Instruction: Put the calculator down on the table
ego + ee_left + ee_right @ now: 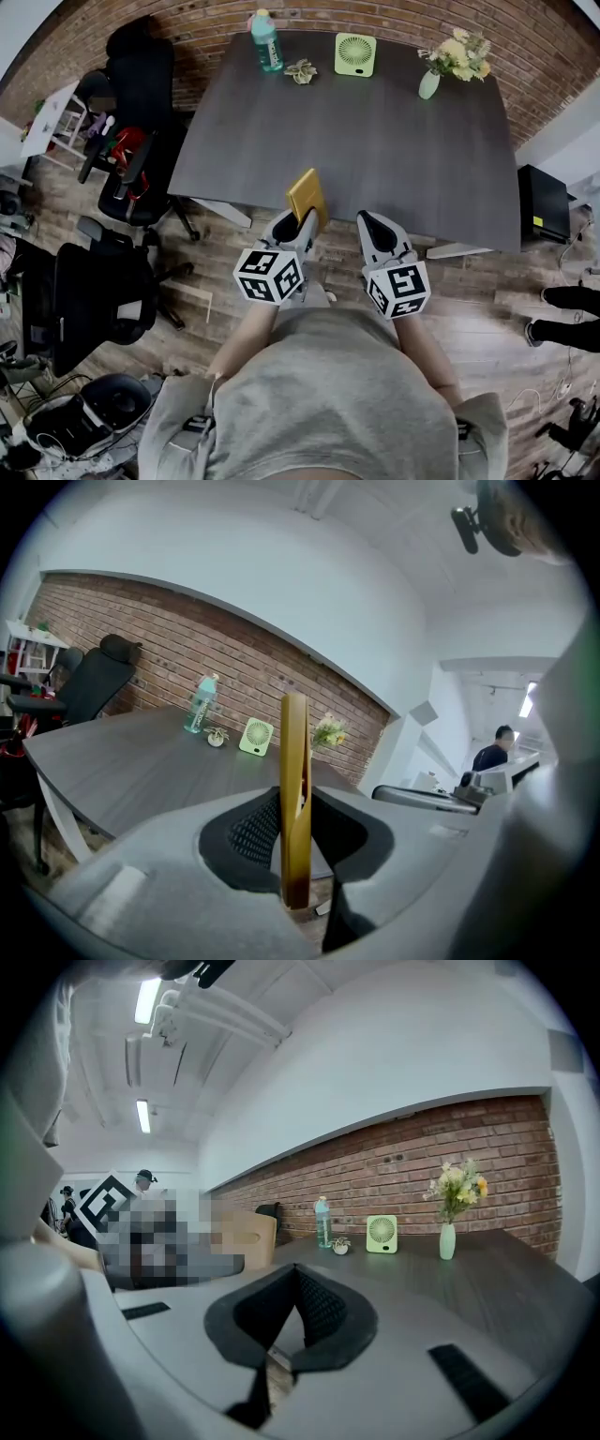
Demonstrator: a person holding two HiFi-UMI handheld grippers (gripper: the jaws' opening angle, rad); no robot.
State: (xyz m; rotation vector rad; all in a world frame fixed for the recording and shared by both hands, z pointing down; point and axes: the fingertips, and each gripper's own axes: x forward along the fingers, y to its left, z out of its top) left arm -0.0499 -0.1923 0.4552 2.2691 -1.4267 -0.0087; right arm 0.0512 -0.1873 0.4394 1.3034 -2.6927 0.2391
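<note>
**Calculator gripped on edge at the table's near side**

The yellow calculator (307, 195) was seen clamped in the left gripper (299, 228), stood up on its thin edge between the dark pads. In the left gripper view the jaws were narrowed onto both of its flat faces, and its top rose well clear of them. From the head view it was placed right at the near edge of the dark table (375, 159), held up in the air and not yet laid on the top.

The right gripper (376, 229) was carried just beside the left one, level with it and apart from the calculator. Its jaws were seen brought together at the tips, and nothing was held between them.

Along the far side of the table, against the brick wall, a green bottle (266, 41), a small plant (301, 71), a green fan (355, 54) and a vase of flowers (442, 64) were lined up, well apart from the calculator. Black office chairs (131, 169) were parked off to the left of the table.
</note>
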